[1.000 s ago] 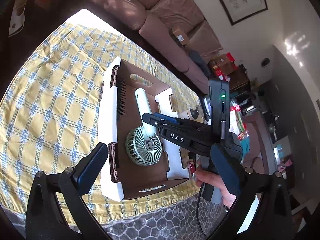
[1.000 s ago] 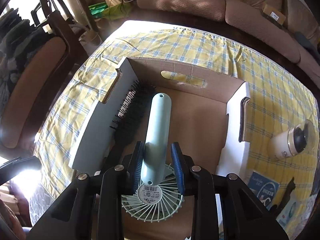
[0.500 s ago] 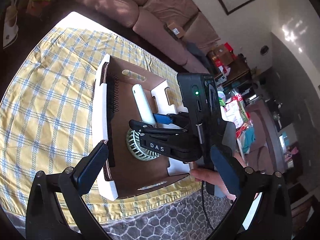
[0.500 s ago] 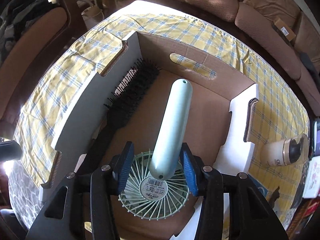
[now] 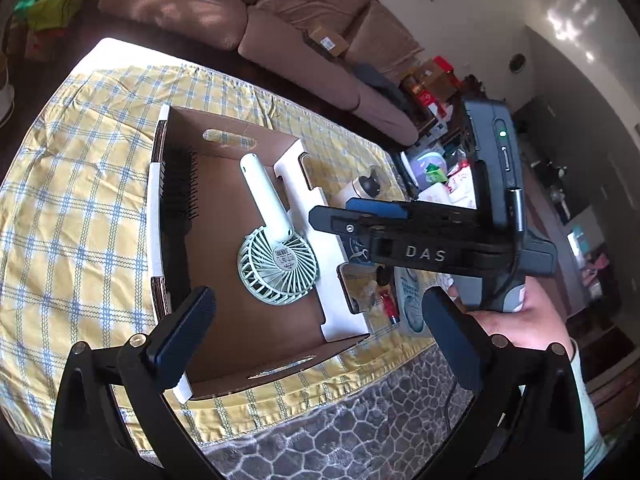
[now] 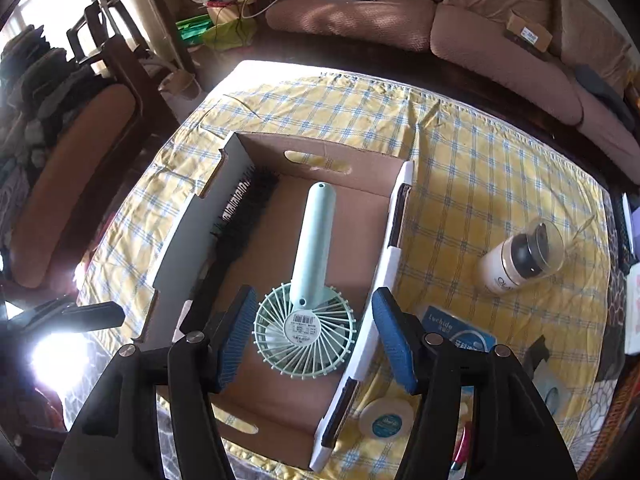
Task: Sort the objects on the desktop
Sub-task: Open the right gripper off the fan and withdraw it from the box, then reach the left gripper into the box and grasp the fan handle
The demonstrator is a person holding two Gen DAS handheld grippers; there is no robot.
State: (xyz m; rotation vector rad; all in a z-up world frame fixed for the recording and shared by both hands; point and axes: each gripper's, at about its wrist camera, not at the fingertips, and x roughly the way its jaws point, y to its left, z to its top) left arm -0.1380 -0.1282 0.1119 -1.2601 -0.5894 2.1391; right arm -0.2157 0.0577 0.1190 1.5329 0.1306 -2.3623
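Right wrist view: right tool (image 6: 314, 338) just spread, above fan (image 6: 306, 318) lying free inside box (image 6: 192, 220)

Mint-green fan (image 6: 306, 334) – yellow-checked tablecloth (image 6: 460, 152)

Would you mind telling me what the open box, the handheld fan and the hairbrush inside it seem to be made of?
The box looks like corrugated cardboard: matte brown inside, white outside, fluted cut edges. The handheld fan seems to be moulded plastic, pale green with a smooth satin sheen and thin grille ribs. The hairbrush looks like black plastic with stiff bristles, though its handle is partly hidden.
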